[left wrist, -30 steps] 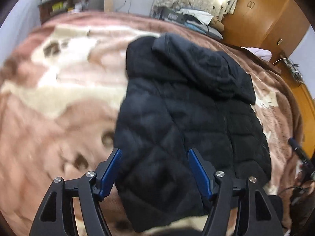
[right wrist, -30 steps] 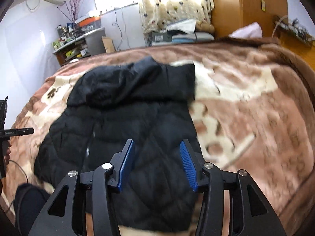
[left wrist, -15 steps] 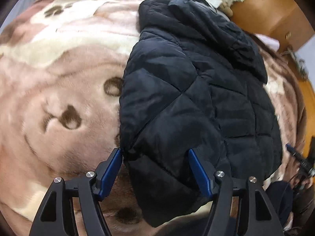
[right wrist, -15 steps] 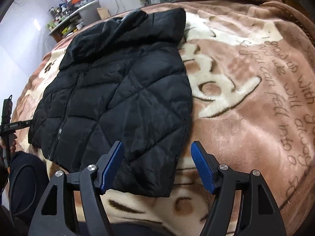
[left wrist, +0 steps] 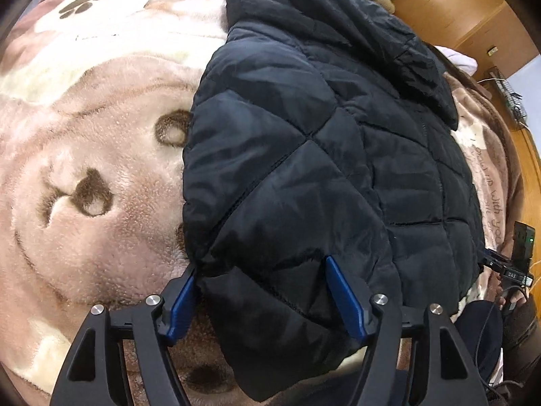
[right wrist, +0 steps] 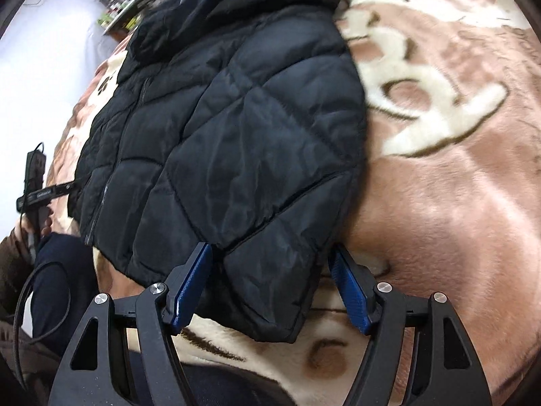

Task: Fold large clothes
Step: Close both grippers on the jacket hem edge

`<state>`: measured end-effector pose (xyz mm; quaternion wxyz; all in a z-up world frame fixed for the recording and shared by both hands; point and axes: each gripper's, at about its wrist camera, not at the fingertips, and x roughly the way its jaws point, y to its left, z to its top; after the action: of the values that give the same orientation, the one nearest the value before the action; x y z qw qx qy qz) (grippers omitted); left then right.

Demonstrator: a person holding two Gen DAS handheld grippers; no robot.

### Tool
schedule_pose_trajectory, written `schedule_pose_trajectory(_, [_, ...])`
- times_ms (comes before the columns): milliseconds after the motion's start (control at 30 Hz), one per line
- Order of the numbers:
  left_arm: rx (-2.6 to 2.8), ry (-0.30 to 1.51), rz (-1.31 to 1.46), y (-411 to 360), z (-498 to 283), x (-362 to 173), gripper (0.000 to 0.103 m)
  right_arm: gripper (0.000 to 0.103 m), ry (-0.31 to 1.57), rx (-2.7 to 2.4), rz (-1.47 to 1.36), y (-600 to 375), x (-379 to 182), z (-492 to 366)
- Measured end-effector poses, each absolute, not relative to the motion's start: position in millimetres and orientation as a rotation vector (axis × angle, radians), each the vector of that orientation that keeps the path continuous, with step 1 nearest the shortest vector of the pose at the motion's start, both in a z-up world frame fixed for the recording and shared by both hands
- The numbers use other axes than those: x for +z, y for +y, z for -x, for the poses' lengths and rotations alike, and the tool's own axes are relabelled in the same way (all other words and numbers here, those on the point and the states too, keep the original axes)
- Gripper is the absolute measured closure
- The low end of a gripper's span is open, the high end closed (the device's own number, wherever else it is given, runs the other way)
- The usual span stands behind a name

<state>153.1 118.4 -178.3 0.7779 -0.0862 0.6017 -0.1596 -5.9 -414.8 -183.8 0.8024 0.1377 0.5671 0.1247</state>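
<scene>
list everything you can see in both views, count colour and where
puffer jacket: 1, black, quilted and hooded, flat on the blanket, sleeves folded in
blanket: 1, pink-brown and cream with bear print, covering the bed
wardrobe: 1, orange-brown wood, far side beyond the bed
shelf: 1, grey with small items, by the far wall
left gripper: 1, black with blue pads, open, astride the jacket's lower left edge
right gripper: 1, black with blue pads, open, astride the lower right edge
</scene>
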Motion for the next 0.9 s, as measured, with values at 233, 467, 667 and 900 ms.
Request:
schedule_pose_trajectory(233, [-0.305, 1.333, 0.194, 111, -159, -185, 0.025, 0.032, 1.266, 0.301, -0.281, -406, -191, -6])
schedule_pose_trajectory(467, [-0.322, 1.322, 0.179, 98, -155, -178, 0.038, 0.049, 1.285, 0.279, -0.319, -409, -192, -5])
schedule_pose_trajectory(667, [-0.348, 1.271, 0.148, 94, -149, -158, 0.073, 0.076, 1.241, 0.276, -0.343, -410, -179, -1])
schedule_pose_trajectory(900, [-0.379, 1.168, 0.142, 95, -142, -125, 0.081, 0.083, 1.113, 0.291, -0.374, -411, -142, 16])
